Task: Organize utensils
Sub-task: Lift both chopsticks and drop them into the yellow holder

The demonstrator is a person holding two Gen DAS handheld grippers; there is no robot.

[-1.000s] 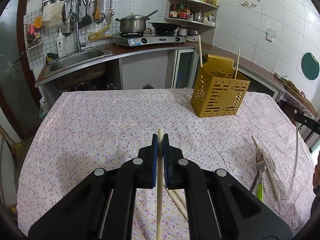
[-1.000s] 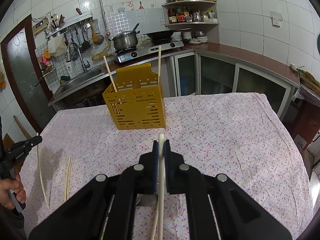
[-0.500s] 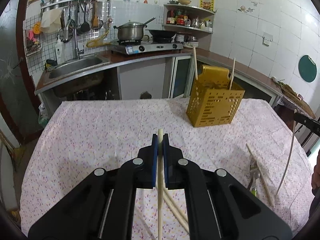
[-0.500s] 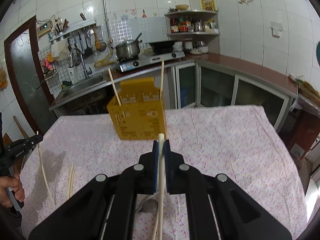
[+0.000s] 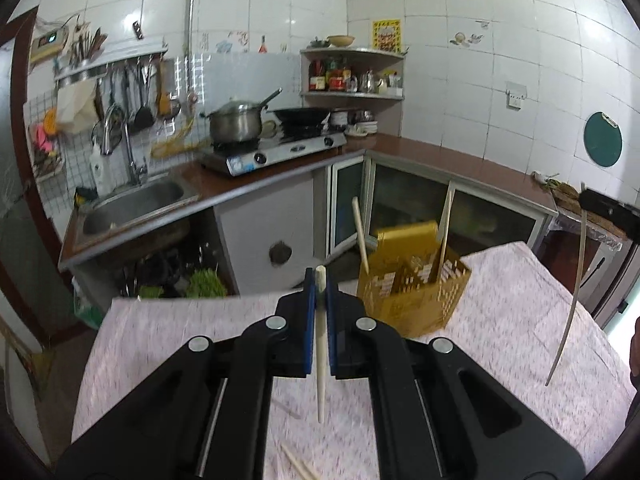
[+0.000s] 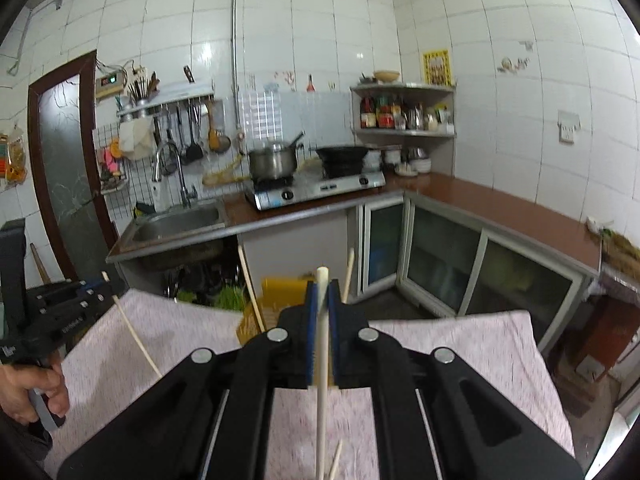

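**Both grippers clamp a chopstick above the table**

The left gripper [image 5: 319, 280] is closed on a pale chopstick [image 5: 320, 344] that hangs down between its blue pads. The right gripper [image 6: 322, 284] pinches a second chopstick [image 6: 322, 360] the same way; its lower end runs out of frame. Loose chopsticks [image 5: 298, 462] on the floral tablecloth [image 5: 520, 300] are cut off at the bottom edge. Farther off, the yellow utensil basket [image 5: 416, 300] stands near the table's far edge with two chopsticks upright in it; motion blur smears its slots. The right wrist view shows only its top behind the jaws, yet alone shows the person's hand [image 6: 30, 390] gripping the left tool.
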